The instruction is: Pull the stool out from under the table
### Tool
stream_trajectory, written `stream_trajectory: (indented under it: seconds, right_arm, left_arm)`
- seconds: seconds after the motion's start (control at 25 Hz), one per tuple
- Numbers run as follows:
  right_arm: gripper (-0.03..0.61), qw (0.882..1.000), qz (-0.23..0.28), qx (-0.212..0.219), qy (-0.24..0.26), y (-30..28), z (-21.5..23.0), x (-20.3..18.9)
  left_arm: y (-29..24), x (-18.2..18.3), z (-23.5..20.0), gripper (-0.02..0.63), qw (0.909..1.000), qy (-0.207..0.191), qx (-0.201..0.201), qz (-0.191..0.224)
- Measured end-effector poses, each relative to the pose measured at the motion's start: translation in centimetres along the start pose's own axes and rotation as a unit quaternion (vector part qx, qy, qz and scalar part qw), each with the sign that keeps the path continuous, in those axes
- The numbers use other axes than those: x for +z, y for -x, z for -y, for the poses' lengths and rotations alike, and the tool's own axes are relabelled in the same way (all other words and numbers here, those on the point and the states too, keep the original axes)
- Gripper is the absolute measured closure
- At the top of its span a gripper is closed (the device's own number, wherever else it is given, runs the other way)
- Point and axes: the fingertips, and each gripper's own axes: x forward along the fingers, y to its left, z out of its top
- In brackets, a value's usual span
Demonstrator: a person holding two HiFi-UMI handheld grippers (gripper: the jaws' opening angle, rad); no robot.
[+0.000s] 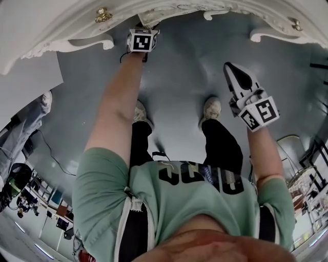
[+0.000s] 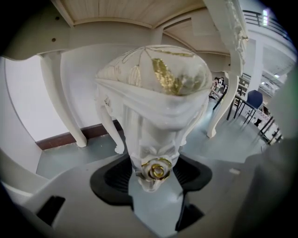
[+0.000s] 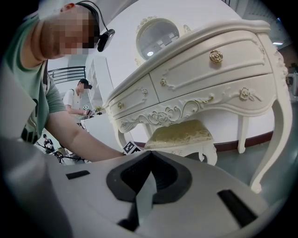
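The stool point(image 2: 158, 74) stood under the table point(image 2: 116, 11), dead ahead at centre frame. The left gripper point(image 2: 154, 169) had its jaws pinching the stool's rose-carved front rail. The right gripper point(image 3: 149, 155), jaws pressed together, hung well apart.

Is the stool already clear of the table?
No, in the right gripper view the stool sits under the table, beneath its carved front.
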Motion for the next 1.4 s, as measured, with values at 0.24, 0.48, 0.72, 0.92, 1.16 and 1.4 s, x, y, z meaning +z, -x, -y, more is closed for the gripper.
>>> stream_trajectory:
  seconds: [0.24, 0.48, 0.72, 0.92, 1.16, 1.4]
  right_arm:
    - [0.591, 1.000, -0.001, 0.002, 0.002, 1.0, -0.6, 0.1]
    - [0.591, 1.000, 0.003, -0.008, 0.012, 2.3, -0.8, 0.5]
    - [0.591, 1.000, 0.005, -0.010, 0.024, 3.5, -1.6, 1.3]
    - [0.591, 1.000, 0.006, -0.011, 0.019, 3.9, -2.3, 1.9]
    - [0.591, 1.000, 0.002, -0.008, 0.016, 3.9, -3.0, 2.7]
    - [0.591, 1.000, 0.006, -0.007, 0.014, 3.8, -3.9, 2.9]
  left_arm:
    - [1.1, -1.8, 1.0, 0.333, 1.0000, 0.004, 0.000, -0.003]
    - [2.7, -4.1, 2.5, 0.334, 0.9999, 0.008, -0.006, -0.014]
    - [4.1, -6.3, 3.9, 0.334, 0.9996, 0.013, -0.009, -0.023]
    - [5.4, -8.2, 4.9, 0.334, 0.9994, 0.015, -0.014, -0.029]
    - [6.9, -9.7, 5.8, 0.337, 0.9991, 0.004, -0.019, -0.038]
    - [8.6, -12.7, 7.1, 0.339, 0.9984, -0.007, -0.029, -0.049]
